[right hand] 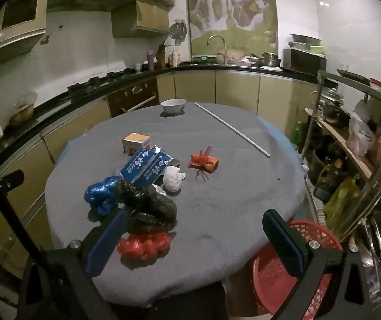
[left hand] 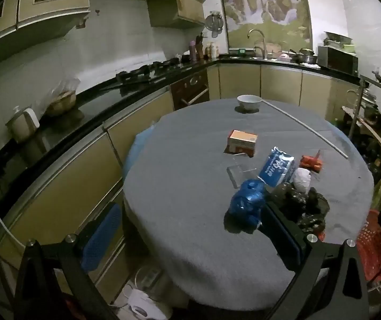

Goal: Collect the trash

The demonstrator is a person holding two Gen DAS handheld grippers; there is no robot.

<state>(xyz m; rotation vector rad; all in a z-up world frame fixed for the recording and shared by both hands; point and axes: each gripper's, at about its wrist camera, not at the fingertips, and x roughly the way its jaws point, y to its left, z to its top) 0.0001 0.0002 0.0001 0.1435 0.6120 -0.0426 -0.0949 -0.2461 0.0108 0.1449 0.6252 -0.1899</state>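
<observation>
Both tongs stood fully spread and held nothing. The right tongs [right hand: 198, 240] hung over the near edge of the round bench [right hand: 230, 200]; the left tongs [left hand: 190, 237] hung over its near-left edge.

Nearest trash: a red plastic bag [right hand: 143, 245], lying between the right tongs' fingers, closer to the left-hand pad. It did not look gripped. Judgement: right hand is nearer to it and would take it first.

Just behind and touching it, a crumpled black bag [right hand: 150, 208], its long axis running from near-right to far-left. Left of that, a crumpled blue bag [right hand: 101, 194], which lay close to the right-hand finger of the left tongs, so the left hand is probably nearer there.

Mid-bench: a blue foil packet [right hand: 145, 166] with its long axis pointing away toward the far edge, a white paper wad [right hand: 173, 178], an orange wrapper [right hand: 203, 161], then an orange carton [right hand: 136, 142].

Far edge: a white bowl [right hand: 173, 106] and a thin white rod [right hand: 231, 129] lying diagonally toward the right edge.

A red basket [right hand: 283, 266] sat off the near-right edge, likely the bin.
</observation>
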